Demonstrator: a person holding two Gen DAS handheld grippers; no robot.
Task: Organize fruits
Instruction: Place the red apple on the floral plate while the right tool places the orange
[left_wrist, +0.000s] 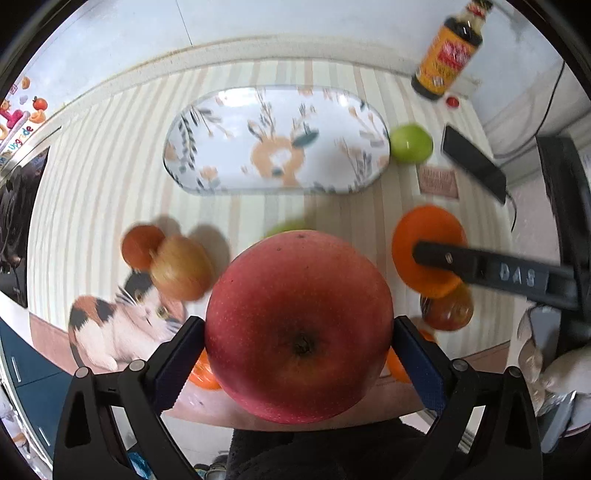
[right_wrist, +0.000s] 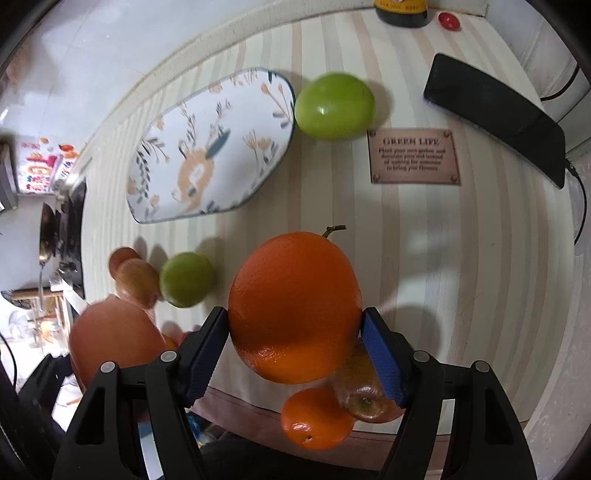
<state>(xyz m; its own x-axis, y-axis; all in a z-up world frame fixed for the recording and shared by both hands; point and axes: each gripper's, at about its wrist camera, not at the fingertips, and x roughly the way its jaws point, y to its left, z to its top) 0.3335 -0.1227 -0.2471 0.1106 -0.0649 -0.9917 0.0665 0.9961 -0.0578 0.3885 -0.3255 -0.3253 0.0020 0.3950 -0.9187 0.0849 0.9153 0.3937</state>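
Note:
My left gripper (left_wrist: 299, 354) is shut on a big red apple (left_wrist: 299, 325), its blue pads pressing both sides, above the table's near edge. The oval floral plate (left_wrist: 277, 140) lies bare beyond it. In the right wrist view my right gripper (right_wrist: 295, 347) is shut on a large orange (right_wrist: 295, 306), with the plate (right_wrist: 210, 147) to the upper left. A green apple (right_wrist: 334, 105) sits by the plate's right end and a smaller green fruit (right_wrist: 186, 278) left of the orange. A small orange (right_wrist: 316, 419) and a reddish apple (right_wrist: 364, 391) lie under the gripper.
Two small fruits (left_wrist: 166, 258) sit on the striped cloth at the left, near a cat picture (left_wrist: 122, 325). A dark phone (right_wrist: 495, 114) with a cable, a sauce bottle (left_wrist: 447, 48) and a small red cap (right_wrist: 448, 20) stand at the far right.

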